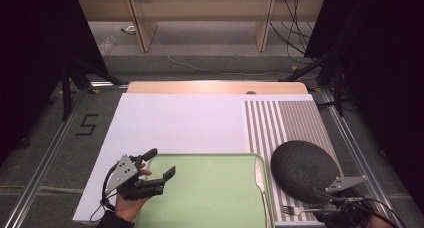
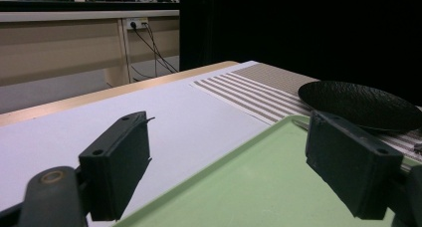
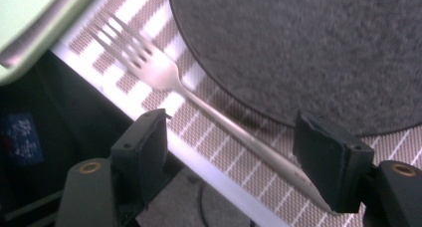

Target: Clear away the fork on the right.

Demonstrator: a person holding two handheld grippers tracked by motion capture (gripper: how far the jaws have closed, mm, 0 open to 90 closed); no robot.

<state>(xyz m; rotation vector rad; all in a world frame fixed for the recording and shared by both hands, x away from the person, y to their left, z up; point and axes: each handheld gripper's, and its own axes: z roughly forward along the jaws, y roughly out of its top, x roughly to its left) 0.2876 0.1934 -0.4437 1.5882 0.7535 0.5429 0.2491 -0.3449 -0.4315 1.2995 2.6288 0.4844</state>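
One fork (image 3: 164,77), one knife (image 1: 259,175), one dark round plate (image 1: 303,164), one green tray (image 1: 210,198), one striped placemat (image 1: 285,118), two grippers: left (image 1: 159,164), right (image 3: 231,152).

Tray (image 1: 210,198) as landmark: knife (image 1: 260,180) on its right rim; plate (image 1: 302,169) right, on striped mat (image 1: 282,120); fork (image 1: 295,209) right, before plate.

The fork (image 3: 164,77) blurs at its tines, its handle end hidden behind a jaw of the right tongs (image 3: 239,157); the knife (image 1: 260,180) runs off the bottom edge.
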